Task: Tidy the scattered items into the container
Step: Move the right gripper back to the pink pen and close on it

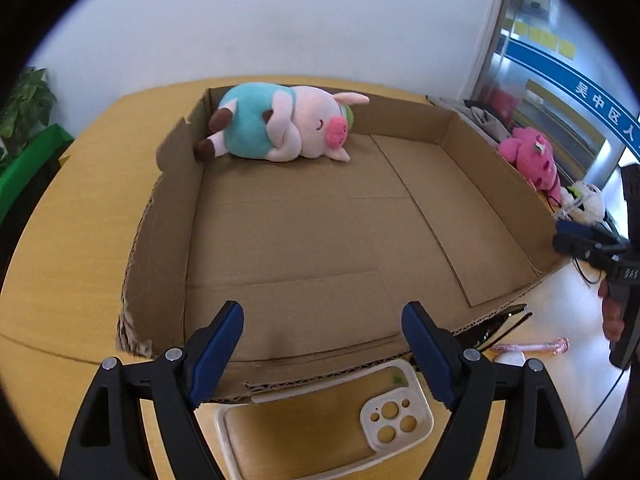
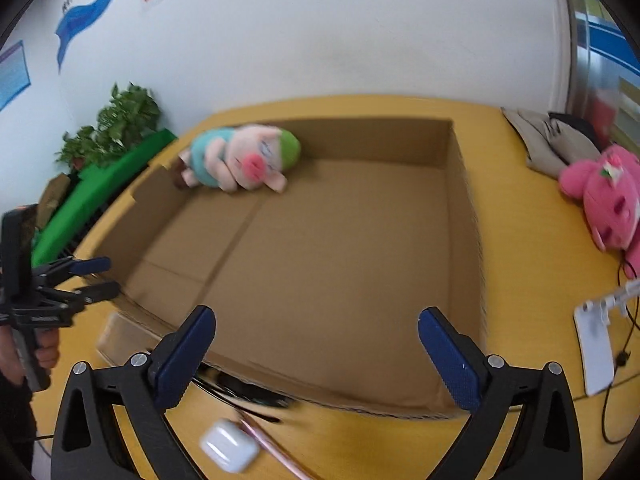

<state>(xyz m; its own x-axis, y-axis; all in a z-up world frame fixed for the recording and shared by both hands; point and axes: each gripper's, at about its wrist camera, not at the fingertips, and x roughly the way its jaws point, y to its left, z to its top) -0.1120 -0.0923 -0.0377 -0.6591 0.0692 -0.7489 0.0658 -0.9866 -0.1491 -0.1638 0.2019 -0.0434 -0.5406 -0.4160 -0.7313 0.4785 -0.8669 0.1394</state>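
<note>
A shallow cardboard box (image 1: 168, 248) (image 2: 466, 220) lies on the yellow table. A pig plush in teal (image 1: 280, 124) (image 2: 240, 160) lies in its far left corner. My left gripper (image 1: 323, 316) hangs open over the box's near wall with nothing between its fingers. Under it a cream phone case (image 1: 328, 412) rests on the table. My right gripper (image 2: 316, 320) stands wide open and empty above the near wall. Below it are a white earbud case (image 2: 230, 446), a pink pen (image 2: 272, 444) and a black clip-like thing (image 2: 248, 392). A pink plush (image 1: 532, 156) (image 2: 608, 196) lies outside the box, to its right.
A grey bag (image 2: 552, 144) sits at the table's far right and a white flat stand with a cable (image 2: 596, 344) at the right edge. A small white plush (image 1: 588, 200) lies near the pink one. A plant (image 2: 116, 128) stands beyond the table's left side.
</note>
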